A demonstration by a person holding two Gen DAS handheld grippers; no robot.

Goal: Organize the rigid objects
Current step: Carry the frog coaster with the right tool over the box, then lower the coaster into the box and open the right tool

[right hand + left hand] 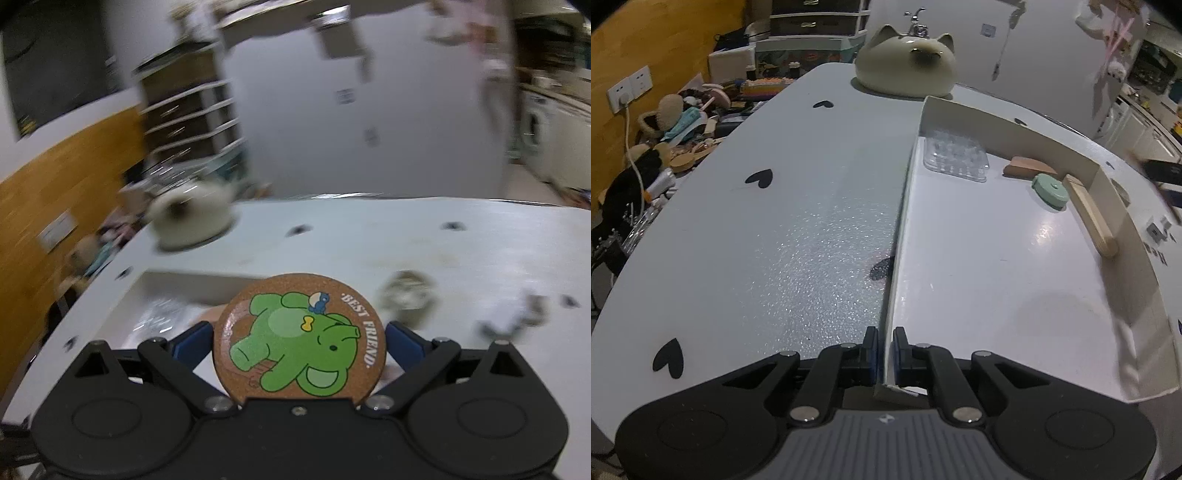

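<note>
My left gripper [885,345] is shut on the near left wall of a shallow white cardboard box [897,236] that lies on the pale table. Inside the box sit a clear plastic case [955,157], a brown wedge [1027,168], a mint round tin [1050,190] and a wooden block [1091,218]. In the right wrist view, my right gripper [299,341] is shut on a round cork coaster [300,341] with a green elephant print, held on edge above the table. The box [162,284] shows blurred behind the coaster.
A cream cat-shaped pot [907,61] stands at the table's far edge, also seen in the right wrist view as a blurred cream pot [192,218]. Small blurred items [406,295] lie on the table right of the box. Clutter [676,122] fills the space left of the table.
</note>
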